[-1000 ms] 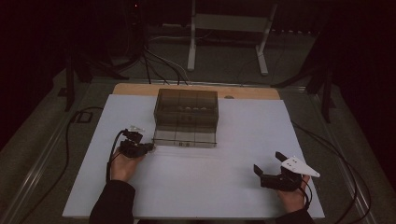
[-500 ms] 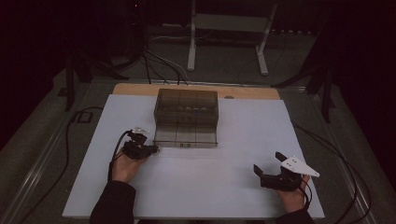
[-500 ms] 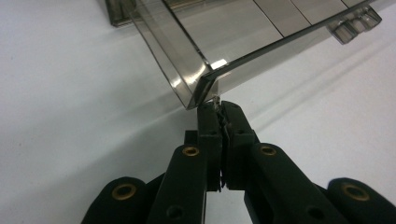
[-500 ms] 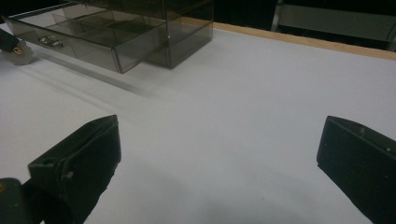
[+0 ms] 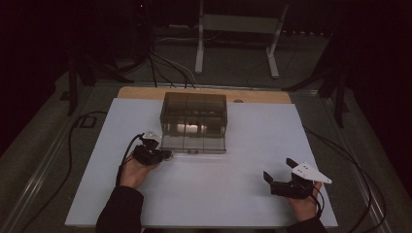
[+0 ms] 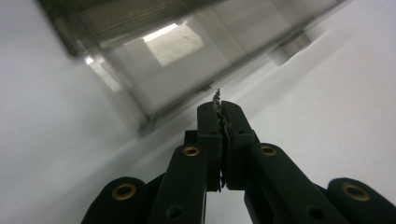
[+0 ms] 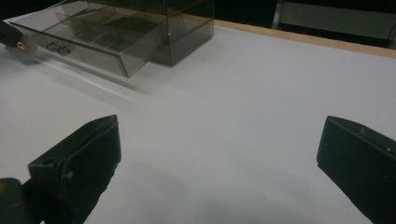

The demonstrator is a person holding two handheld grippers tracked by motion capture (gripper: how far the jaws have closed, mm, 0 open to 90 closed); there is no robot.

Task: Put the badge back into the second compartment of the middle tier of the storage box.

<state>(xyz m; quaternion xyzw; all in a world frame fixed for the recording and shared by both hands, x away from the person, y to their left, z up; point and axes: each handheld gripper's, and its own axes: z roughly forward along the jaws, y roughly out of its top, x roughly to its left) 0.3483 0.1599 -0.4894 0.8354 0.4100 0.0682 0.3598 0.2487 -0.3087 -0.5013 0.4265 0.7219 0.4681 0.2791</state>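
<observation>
A smoky see-through box stands at the back middle of the white table, its divided drawer pulled out toward me. My left gripper sits at the drawer's front left corner. In the left gripper view its jaws are pressed together on a small silvery screw-like piece that sticks out at the tip, just short of the drawer. My right gripper rests at the front right, well away from the box. Its fingers stand wide apart with nothing between them, and the drawer is far off.
A wooden strip runs along the table's far edge. Cables trail off the left side, and a metal stand rises behind the table. Bare white surface lies between the two grippers.
My left gripper has crept right and slightly toward me, closer to the drawer's front left corner. The right gripper has stayed put.
</observation>
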